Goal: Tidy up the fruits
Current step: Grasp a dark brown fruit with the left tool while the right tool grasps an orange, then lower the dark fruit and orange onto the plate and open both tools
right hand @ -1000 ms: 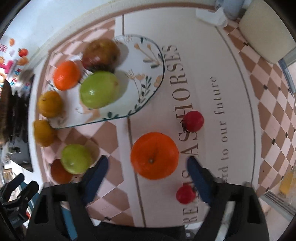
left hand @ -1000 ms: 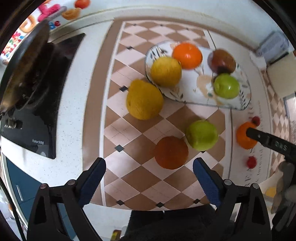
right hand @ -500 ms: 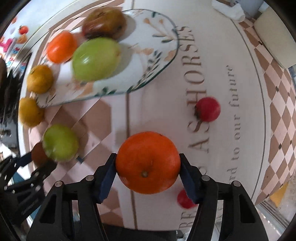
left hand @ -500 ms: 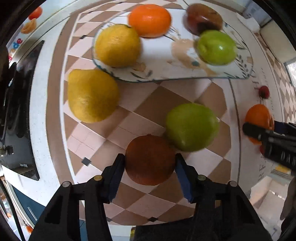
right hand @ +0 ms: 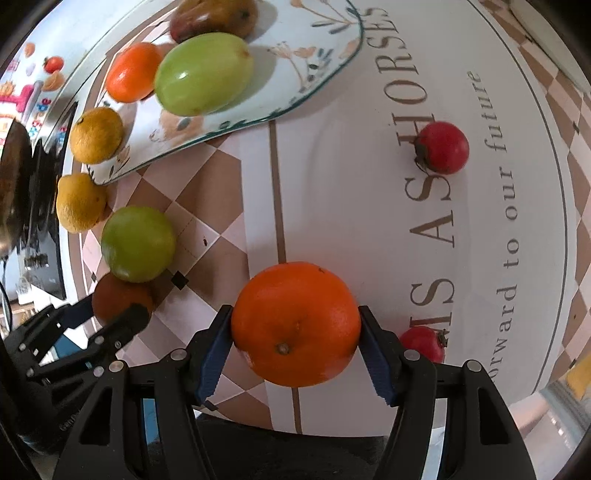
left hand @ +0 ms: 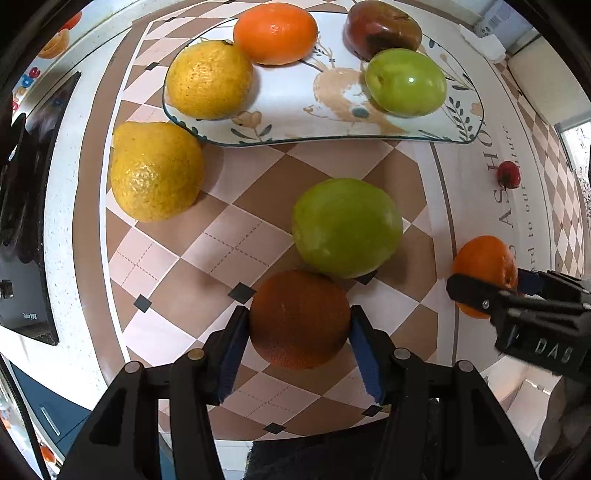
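Note:
My left gripper [left hand: 299, 339] is shut on a dark orange [left hand: 299, 319] that touches a green apple [left hand: 347, 227]. My right gripper [right hand: 295, 347] is shut on a bright orange [right hand: 295, 325]; it also shows in the left wrist view [left hand: 484, 266]. A floral plate [left hand: 314, 110] holds a yellow citrus [left hand: 208, 79], an orange [left hand: 275, 33], a dark red apple [left hand: 382, 29] and a green apple [left hand: 406, 83]. A large lemon [left hand: 155, 171] lies left of the plate.
Two small red fruits [right hand: 441, 147] [right hand: 424, 341] lie on the lettered mat [right hand: 369, 203] to the right. A black cooktop [left hand: 26, 229] sits at the left edge. A white cloth [left hand: 480, 40] lies at the far right.
Both grippers moved forward and closed, the left on the dark orange and the right on the bright orange. A second ago both were open behind their fruit.

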### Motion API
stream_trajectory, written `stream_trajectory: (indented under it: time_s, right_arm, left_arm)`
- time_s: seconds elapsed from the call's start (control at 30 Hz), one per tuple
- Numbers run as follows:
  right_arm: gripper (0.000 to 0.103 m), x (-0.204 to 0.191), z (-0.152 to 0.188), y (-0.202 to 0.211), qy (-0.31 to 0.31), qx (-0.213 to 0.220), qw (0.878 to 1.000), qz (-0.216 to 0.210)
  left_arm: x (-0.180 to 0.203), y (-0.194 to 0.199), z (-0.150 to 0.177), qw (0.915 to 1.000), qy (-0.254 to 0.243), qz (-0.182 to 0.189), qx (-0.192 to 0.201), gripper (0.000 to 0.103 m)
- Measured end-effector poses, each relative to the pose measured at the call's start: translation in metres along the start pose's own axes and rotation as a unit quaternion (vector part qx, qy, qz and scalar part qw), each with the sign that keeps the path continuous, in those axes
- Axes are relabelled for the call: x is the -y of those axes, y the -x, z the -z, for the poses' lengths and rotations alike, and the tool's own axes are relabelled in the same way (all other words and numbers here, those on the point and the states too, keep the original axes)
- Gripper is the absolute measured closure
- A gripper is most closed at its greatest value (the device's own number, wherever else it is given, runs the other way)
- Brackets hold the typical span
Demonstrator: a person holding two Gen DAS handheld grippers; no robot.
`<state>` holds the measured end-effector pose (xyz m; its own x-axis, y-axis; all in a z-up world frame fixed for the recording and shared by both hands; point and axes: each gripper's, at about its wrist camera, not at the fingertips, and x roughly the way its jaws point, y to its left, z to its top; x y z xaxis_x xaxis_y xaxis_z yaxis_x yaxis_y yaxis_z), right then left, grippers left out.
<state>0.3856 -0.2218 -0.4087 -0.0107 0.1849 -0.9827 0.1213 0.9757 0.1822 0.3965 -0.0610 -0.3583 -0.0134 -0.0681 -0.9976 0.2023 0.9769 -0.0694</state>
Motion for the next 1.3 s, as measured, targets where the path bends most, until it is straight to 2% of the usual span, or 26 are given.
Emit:
stream_trajectory:
  time_s: [0.1,0.2,0.4,0.57,0.6,0.77,0.9,1.13,1.17,1.2,1.3]
  right_arm:
    - [0.036,-0.004,0.002,0.002,0.003,0.009,1.0,0.005]
    - [0.036,-0.002,-0.009,0.012,-0.009,0.019,1.0,-0.009]
    - [0.036,0.012,-0.027,0.061,-0.017,0.065,0.997,-0.043]
    - [0.036,0.018,-0.075,0.088,-0.021,0.094,0.994,-0.056]
    - [0.036,0.018,-0.095,0.091,-0.019,0.096,0.994,-0.054]
    - [0.036,0.01,-0.139,0.086,-0.002,0.095,0.995,-0.035]
    - [0.036,0.003,-0.164,0.074,0.015,0.085,0.996,-0.012]
    - [0.035,0.003,-0.186,0.054,0.013,0.073,0.997,-0.009]
    - [0.031,0.003,-0.187,0.054,0.014,0.075,0.997,-0.008]
    - [0.022,0.004,-0.188,0.055,0.011,0.074,0.997,-0.012]
    - [0.017,0.006,-0.191,0.057,0.008,0.074,0.997,-0.019]
  left_arm:
    - [0.0,0.005,0.001,0.9998,0.012,0.013,0.003,0.052]
    - [0.006,0.026,-0.003,0.9992,0.016,0.031,0.017,0.052]
    - [0.006,0.079,-0.033,0.9949,0.024,0.075,0.063,0.052]
    - [0.006,0.091,-0.079,0.9939,0.031,0.067,0.082,0.052]
    - [0.005,0.091,-0.092,0.9942,0.033,0.06,0.083,0.052]
    - [0.0,0.067,-0.129,0.9969,0.033,0.033,0.063,0.052]
    - [-0.001,0.049,-0.154,0.9982,0.038,0.027,0.037,0.051]
    - [0.004,0.023,-0.167,0.9985,0.045,0.028,-0.015,0.051]
    - [0.004,0.02,-0.167,0.9982,0.048,0.03,-0.019,0.051]
    - [0.003,0.019,-0.167,0.998,0.052,0.032,-0.019,0.051]
    - [-0.002,0.021,-0.168,0.9972,0.062,0.04,-0.015,0.046]
